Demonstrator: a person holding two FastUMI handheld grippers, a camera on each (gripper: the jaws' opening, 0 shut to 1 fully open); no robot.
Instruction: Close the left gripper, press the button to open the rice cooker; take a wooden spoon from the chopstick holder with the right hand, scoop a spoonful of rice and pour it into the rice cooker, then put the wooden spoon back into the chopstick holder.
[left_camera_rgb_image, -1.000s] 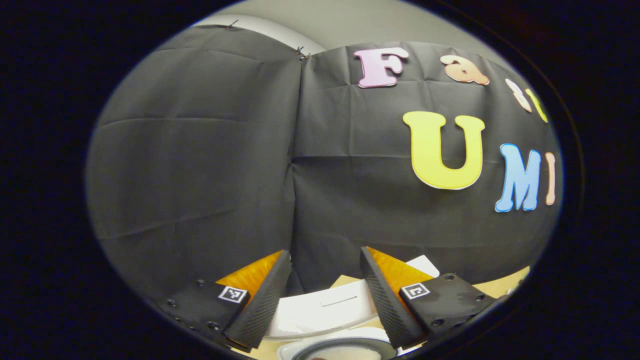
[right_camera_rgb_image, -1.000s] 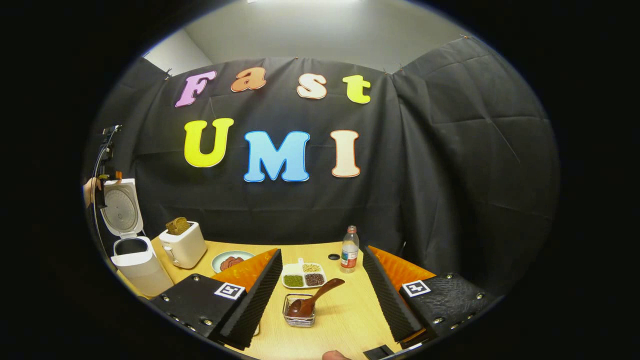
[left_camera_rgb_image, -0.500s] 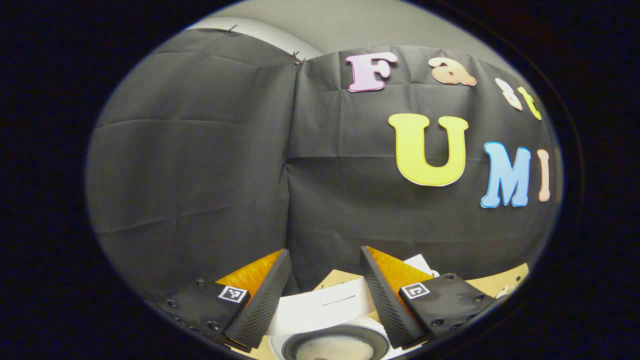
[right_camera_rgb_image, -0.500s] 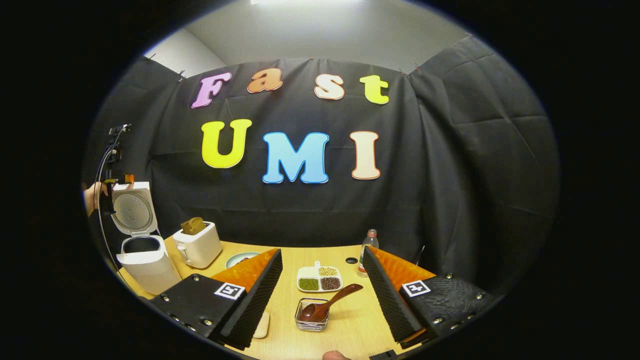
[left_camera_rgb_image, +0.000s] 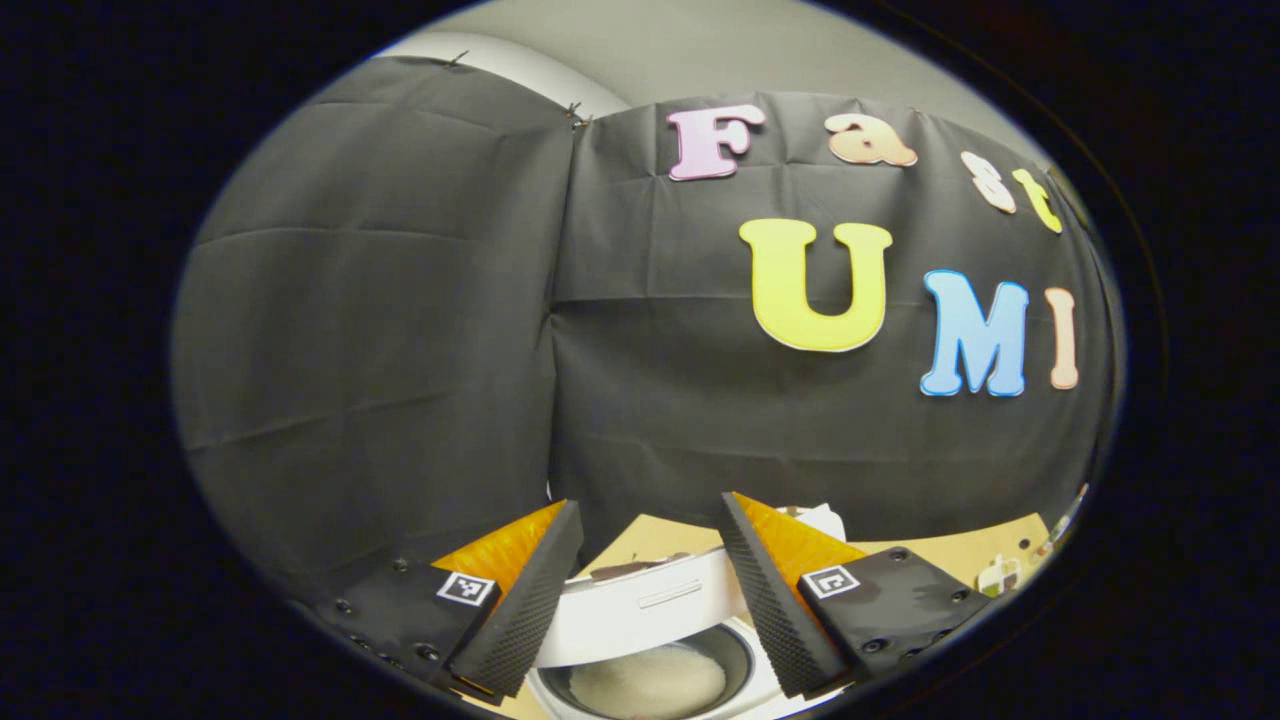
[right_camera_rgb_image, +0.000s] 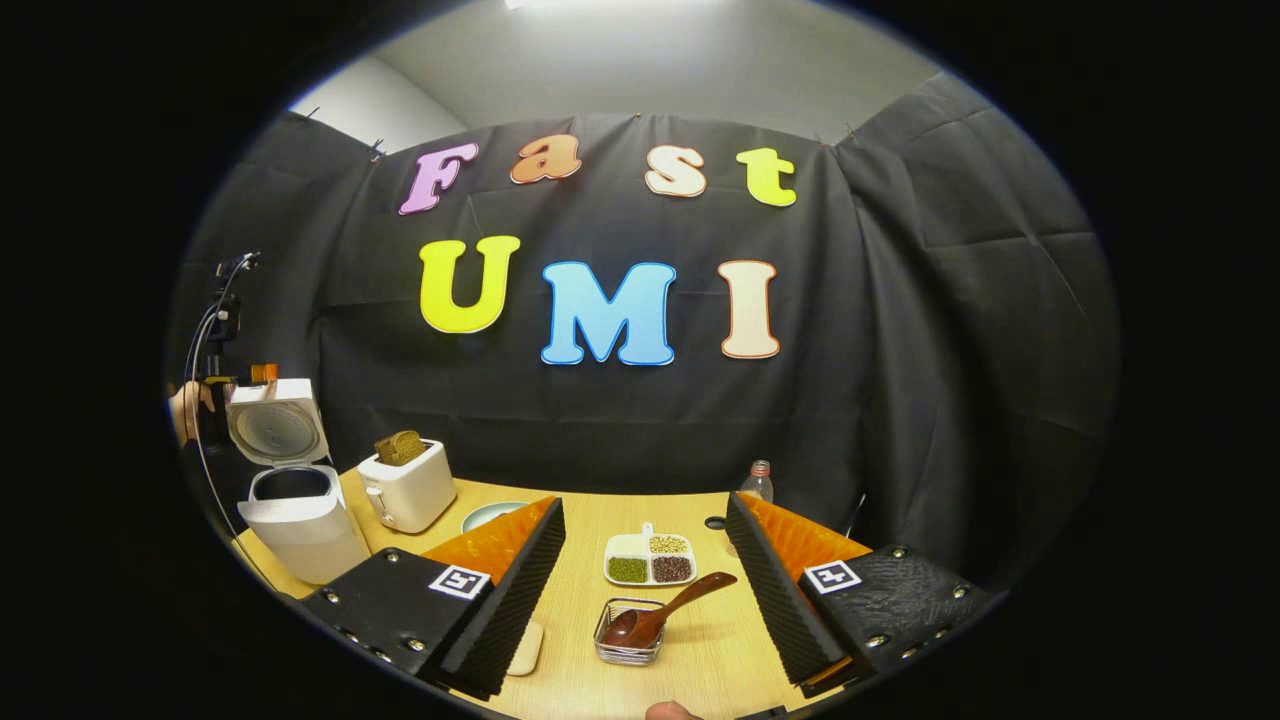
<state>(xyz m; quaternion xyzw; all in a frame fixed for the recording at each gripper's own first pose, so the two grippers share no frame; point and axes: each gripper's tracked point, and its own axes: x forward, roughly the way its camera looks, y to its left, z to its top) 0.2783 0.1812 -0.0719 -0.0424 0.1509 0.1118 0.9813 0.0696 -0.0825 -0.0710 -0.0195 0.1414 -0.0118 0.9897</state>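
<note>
Table (right_camera_rgb_image: 690, 655): light wood, black cloth wall behind it. Rice cooker (right_camera_rgb_image: 300, 525) white, at the table's far-left corner, lid (right_camera_rgb_image: 272, 425) swung up and open; in the left gripper view the pot (left_camera_rgb_image: 650, 680) sits right below the fingers with pale contents in it. Toaster (right_camera_rgb_image: 408, 488) just right of the cooker, bread sticking out the top. Plate (right_camera_rgb_image: 490, 515) beside the toaster, partly hidden behind a finger.

Left gripper (left_camera_rgb_image: 645, 590): above the open cooker, fingers spread, nothing between them. In the right gripper view it shows at the far left edge behind the lid, a hand (right_camera_rgb_image: 186, 410) holding it.

Right gripper (right_camera_rgb_image: 645, 590): over the near table edge, fingers wide apart, holding nothing.

Bottle (right_camera_rgb_image: 757, 482) at the back, partly hidden. Divided dish (right_camera_rgb_image: 650, 560) mid-table, holds green, tan and dark grains. Chopstick holder (right_camera_rgb_image: 628, 645): small wire basket in front of the dish, between the right fingers but not touched. Wooden spoon (right_camera_rgb_image: 660, 612) rests in it, bowl down, handle tilted up to the right.
</note>
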